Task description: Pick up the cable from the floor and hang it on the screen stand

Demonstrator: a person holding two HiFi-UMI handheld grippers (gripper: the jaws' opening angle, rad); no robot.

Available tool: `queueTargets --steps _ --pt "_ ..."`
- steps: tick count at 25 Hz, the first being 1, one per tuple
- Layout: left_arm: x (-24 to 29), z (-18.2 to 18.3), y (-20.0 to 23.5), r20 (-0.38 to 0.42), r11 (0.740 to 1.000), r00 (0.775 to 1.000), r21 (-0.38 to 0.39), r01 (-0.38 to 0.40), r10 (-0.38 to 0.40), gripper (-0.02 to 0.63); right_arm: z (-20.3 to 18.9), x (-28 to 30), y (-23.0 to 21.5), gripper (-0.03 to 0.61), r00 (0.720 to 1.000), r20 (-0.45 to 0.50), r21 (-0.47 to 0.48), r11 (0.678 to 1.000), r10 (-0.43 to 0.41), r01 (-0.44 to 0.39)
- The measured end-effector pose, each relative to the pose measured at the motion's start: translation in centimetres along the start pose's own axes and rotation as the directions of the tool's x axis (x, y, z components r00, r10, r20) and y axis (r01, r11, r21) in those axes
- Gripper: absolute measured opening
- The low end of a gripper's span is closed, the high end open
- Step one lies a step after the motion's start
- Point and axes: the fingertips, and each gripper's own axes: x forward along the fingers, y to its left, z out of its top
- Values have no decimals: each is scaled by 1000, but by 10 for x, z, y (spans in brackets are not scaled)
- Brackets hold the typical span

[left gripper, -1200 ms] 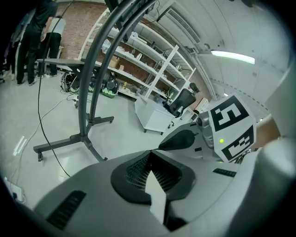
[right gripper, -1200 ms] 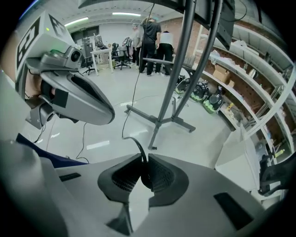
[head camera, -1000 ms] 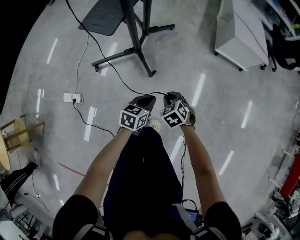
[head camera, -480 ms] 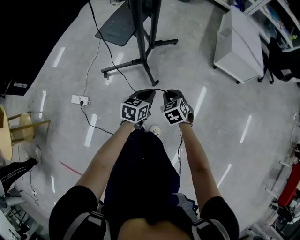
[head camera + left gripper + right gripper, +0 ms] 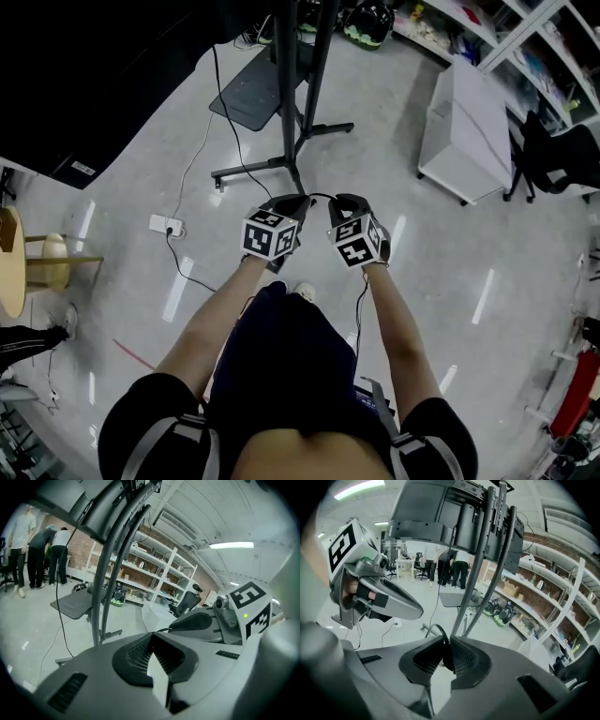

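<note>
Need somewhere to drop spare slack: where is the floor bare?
Bare floor: between the screen stand and the white cabinet, and right of the right gripper. Crowded left of the stand: cable, power strip, wooden stool.

The floor [image 5: 441,281] was pale grey, finely speckled and streaked with white reflections, with a thin red line [image 5: 131,352] at near left. On it were the black screen stand [image 5: 289,112], a white cabinet [image 5: 464,122] at far right, a white power strip [image 5: 164,225] at left and the black cable [image 5: 445,634]. The left gripper [image 5: 298,200] and right gripper [image 5: 337,200] had grey shells, black ribbed pads and white cubes printed with black square markers.
</note>
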Motion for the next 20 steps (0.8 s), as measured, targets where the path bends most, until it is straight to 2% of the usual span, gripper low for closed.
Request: queueTargets --steps 7,11,20 --pt "-28 44 -16 33 993 999 114 2 -6 6 59 -27 -10 60 996 83 -89 996 13 -6" --pt "-43 78 -8 77 993 997 120 -12 2 6 100 -38 -18 60 993 117 -143 990 24 -7" --pt "-88 132 4 183 984 982 159 -78 49 6 172 -67 -19 60 978 202 -286 958 42 18"
